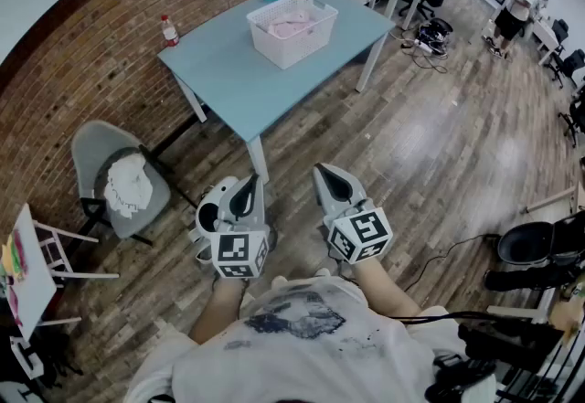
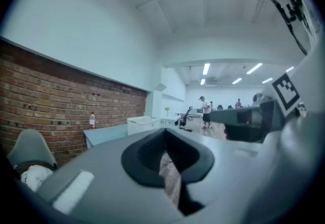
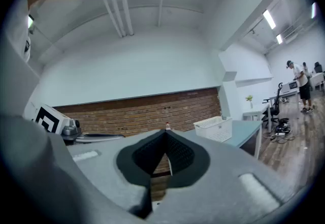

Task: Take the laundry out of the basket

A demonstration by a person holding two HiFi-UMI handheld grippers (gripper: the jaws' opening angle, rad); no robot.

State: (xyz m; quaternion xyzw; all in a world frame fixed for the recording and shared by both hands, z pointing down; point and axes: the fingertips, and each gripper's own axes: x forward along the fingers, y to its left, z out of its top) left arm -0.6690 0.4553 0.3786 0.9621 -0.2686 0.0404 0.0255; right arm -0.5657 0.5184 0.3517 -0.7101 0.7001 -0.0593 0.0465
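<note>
A white laundry basket stands on a light blue table far ahead of me, with pale pink laundry inside. The same basket shows small in the left gripper view, and again, as the basket, in the right gripper view. My left gripper and right gripper are held close to my chest, side by side, well short of the table. Both are shut with nothing between the jaws.
A grey chair with a white cloth on its seat stands left of the table by the brick wall. A red-capped bottle sits at the table's far left corner. Desks, office chairs and people are at the far right.
</note>
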